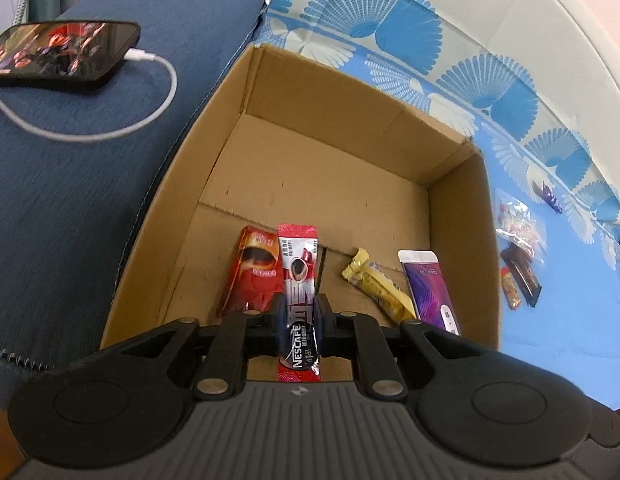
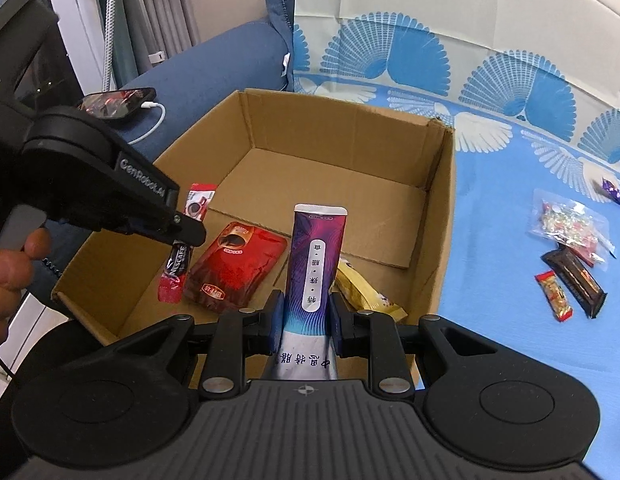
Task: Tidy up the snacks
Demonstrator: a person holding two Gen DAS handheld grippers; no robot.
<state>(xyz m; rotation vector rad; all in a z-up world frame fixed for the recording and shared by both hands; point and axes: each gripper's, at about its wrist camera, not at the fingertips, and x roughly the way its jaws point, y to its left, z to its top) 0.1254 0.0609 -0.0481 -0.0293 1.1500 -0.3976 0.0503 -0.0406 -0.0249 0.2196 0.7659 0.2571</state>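
An open cardboard box [image 1: 462, 216] [image 2: 442, 208] stands on a blue patterned cloth. My left gripper [image 1: 299, 312] is shut on a red Nescafe stick [image 1: 298, 280] and holds it over the box's near part; it also shows in the right wrist view [image 2: 177, 256]. My right gripper [image 2: 303, 316] is shut on a purple sachet [image 2: 316, 256] above the box; that sachet shows in the left wrist view [image 1: 430, 292]. A red coffee pouch [image 1: 253, 272] [image 2: 237, 264] and a yellow bar [image 1: 380, 288] [image 2: 362, 292] lie on the box floor.
Loose snacks lie on the cloth right of the box: a clear candy bag [image 2: 570, 224], a dark bar [image 2: 578, 280], a small red-yellow pack [image 2: 554, 292] and a purple wrapper [image 2: 618, 196]. A phone [image 1: 61, 54] with a white cable rests on the blue sofa at left.
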